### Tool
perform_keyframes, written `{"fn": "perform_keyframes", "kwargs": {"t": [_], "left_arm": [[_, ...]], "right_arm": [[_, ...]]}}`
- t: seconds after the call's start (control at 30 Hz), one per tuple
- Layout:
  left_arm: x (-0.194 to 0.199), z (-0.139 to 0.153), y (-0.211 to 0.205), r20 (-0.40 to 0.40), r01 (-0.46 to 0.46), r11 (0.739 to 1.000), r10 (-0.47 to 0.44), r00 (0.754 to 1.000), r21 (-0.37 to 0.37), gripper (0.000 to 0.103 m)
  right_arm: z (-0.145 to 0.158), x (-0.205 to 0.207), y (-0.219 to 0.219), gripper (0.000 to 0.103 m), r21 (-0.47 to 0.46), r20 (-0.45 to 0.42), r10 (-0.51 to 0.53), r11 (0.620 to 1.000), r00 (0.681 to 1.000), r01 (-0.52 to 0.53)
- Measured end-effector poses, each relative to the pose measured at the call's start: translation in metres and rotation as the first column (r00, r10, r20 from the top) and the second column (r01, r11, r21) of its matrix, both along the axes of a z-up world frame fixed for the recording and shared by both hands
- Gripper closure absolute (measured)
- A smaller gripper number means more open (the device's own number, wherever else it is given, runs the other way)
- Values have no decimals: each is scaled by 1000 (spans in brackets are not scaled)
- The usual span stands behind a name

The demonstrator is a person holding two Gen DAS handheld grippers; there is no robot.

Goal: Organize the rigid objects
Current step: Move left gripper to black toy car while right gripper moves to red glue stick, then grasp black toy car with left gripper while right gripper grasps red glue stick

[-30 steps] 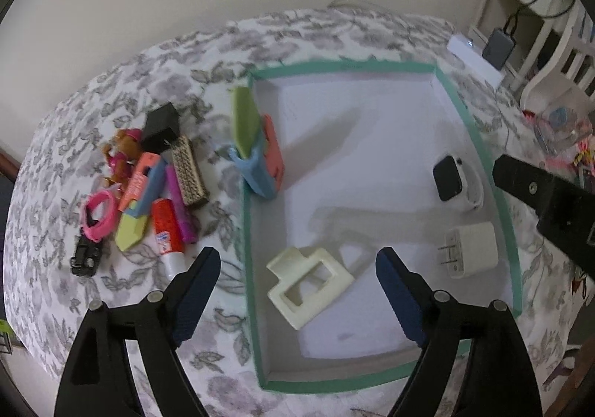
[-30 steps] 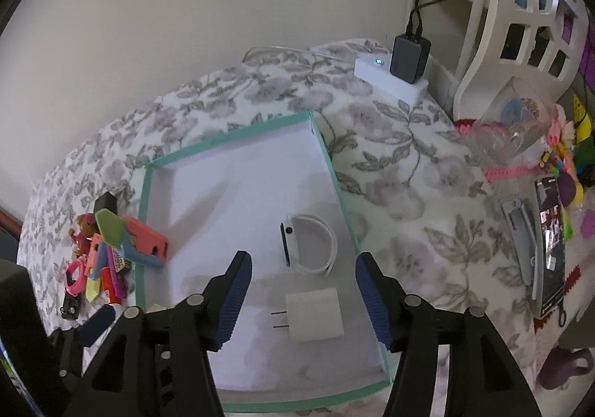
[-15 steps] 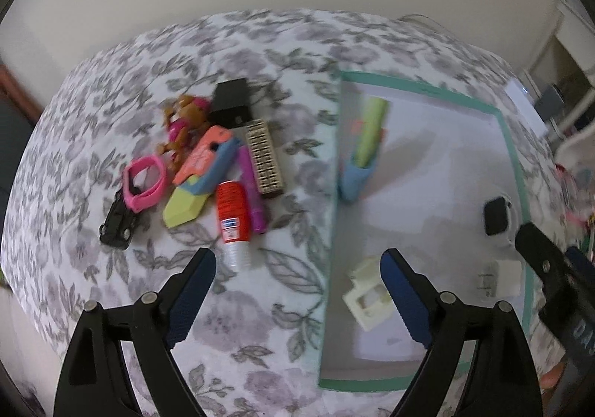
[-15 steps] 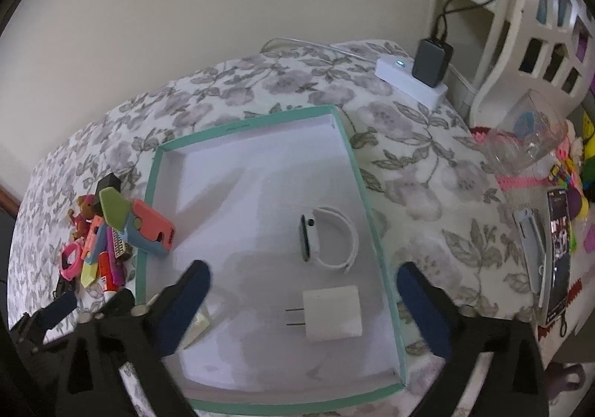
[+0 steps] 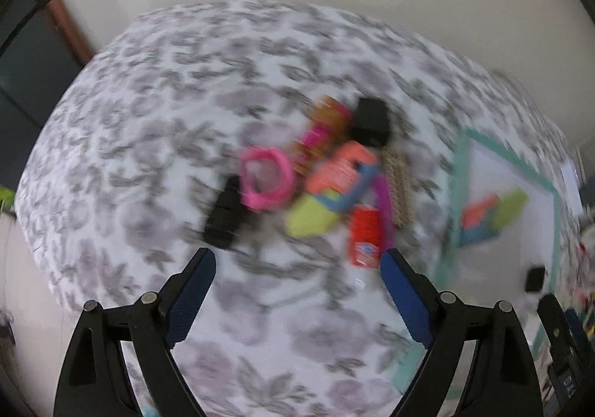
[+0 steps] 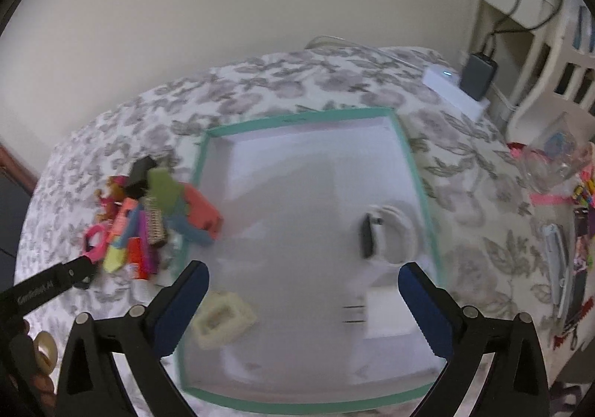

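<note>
A white tray with a teal rim lies on the floral cloth. It holds a cream hair clip, a white charger plug, a smartwatch and a coral, blue and green toy at its left wall. A pile of small objects lies left of the tray: a pink ring, a black toy car, a red tube, a black block. My left gripper is open and empty just before the pile; the view is blurred. My right gripper is open and empty over the tray.
A white power strip with a dark adapter sits at the back right. A clear container, a phone and colourful clutter lie on the right. A tape roll lies at the front left. The wall is behind the table.
My left gripper has swung left from over the tray to the pile. My right gripper has shifted slightly over the tray and stays open.
</note>
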State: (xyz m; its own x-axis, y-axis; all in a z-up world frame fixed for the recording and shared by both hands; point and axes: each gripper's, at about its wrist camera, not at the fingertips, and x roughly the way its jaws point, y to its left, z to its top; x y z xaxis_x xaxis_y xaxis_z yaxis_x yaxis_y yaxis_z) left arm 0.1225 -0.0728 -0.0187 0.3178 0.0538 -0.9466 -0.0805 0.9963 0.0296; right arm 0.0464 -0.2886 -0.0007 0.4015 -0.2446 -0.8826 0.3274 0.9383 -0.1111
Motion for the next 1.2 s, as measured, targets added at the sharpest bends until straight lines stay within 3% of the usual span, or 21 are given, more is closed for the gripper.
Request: {"fn": "perform_keyframes", "kwargs": {"t": [0.33,0.5,0.6,0.93,1.1,1.2], "left_arm": [[17,24,63,59,-73,997,74,995,-23,13],[26,15,85,37,-113,994,113,993,-4,13],[32,6,96,14,-122,991,123,992,-49,13],[46,-36,115,-82,-183,972,172,982,-150,13],[48,-53,110,-118,-176,977,162,980,-121,13],[50,-60,110,-133,-174,976,157,979,-127,14]], "right_arm": [[27,26,72,0,30,107,161,986,981,-165],[17,44,107,0,38,89,248,967,965,-252],[4,53,128,1,32,59,299,953,952,-302],[-49,75,161,27,76,-66,373,927,925,-368],[-75,79,163,35,86,-131,374,927,918,-366],[-88,79,159,49,94,-167,365,931,916,-353]]}}
